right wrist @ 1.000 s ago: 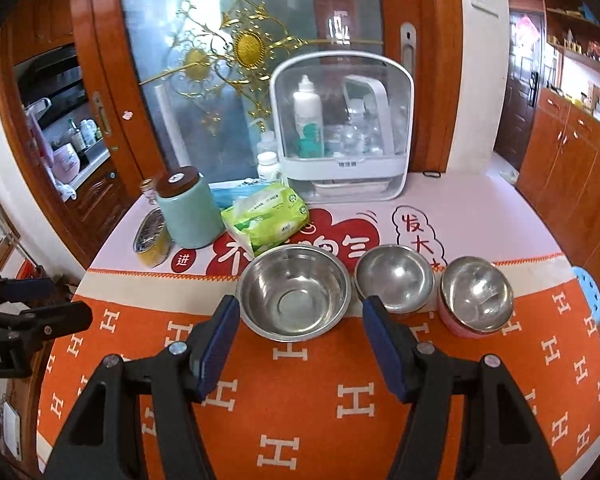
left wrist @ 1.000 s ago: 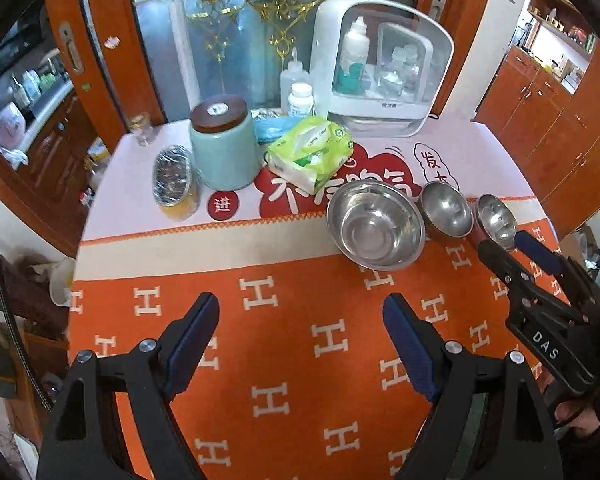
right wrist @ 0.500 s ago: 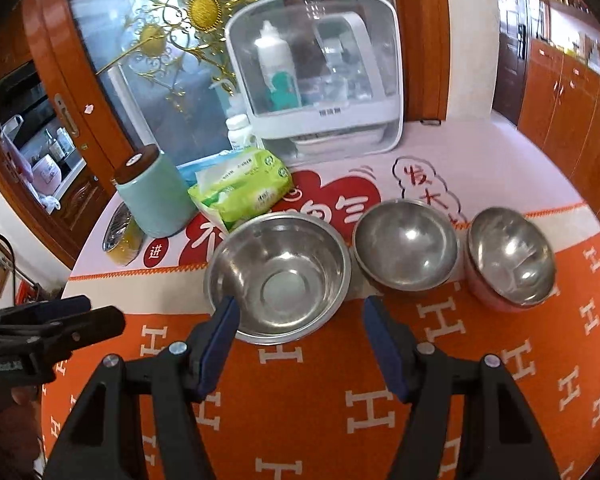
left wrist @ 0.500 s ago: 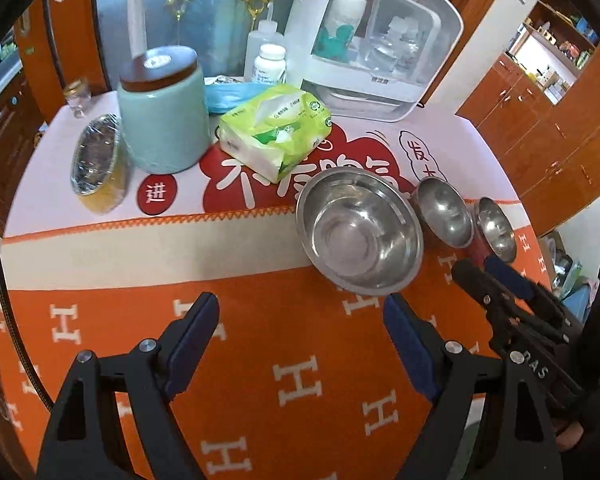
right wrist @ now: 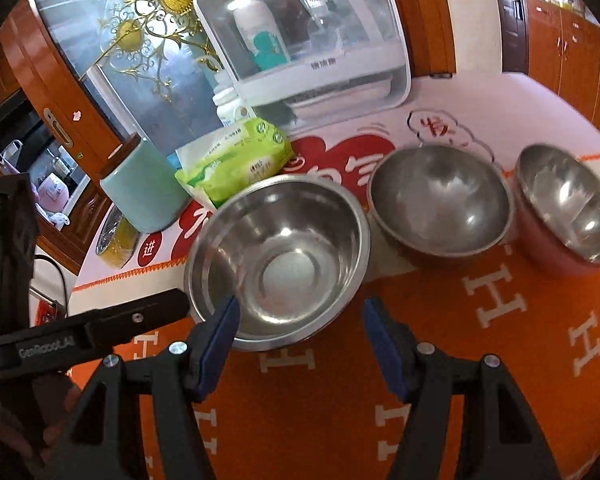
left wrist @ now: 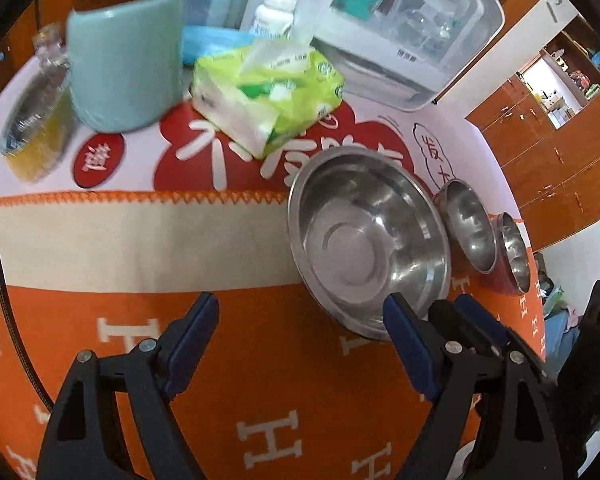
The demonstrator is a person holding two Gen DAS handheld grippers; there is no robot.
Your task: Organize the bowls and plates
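Large steel bowl (right wrist: 278, 256), shiny, empty, two smaller bowls (right wrist: 440, 204) beside

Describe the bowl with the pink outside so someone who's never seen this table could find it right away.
Start at the orange tablecloth printed with white H letters. Three metal bowls sit in a row near its far border, running from the large steel bowl through the middle bowl. The pink-sided bowl ends the row, the only one with a coloured outside.

**Two wrist views, tilted down at the table**

Your left camera looks steeply down from close above the table (left wrist: 100, 240), the large bowl (left wrist: 368, 240) on its right. Your right camera faces that same bowl (right wrist: 278, 260) head-on, nearby. Both share all three bowls.
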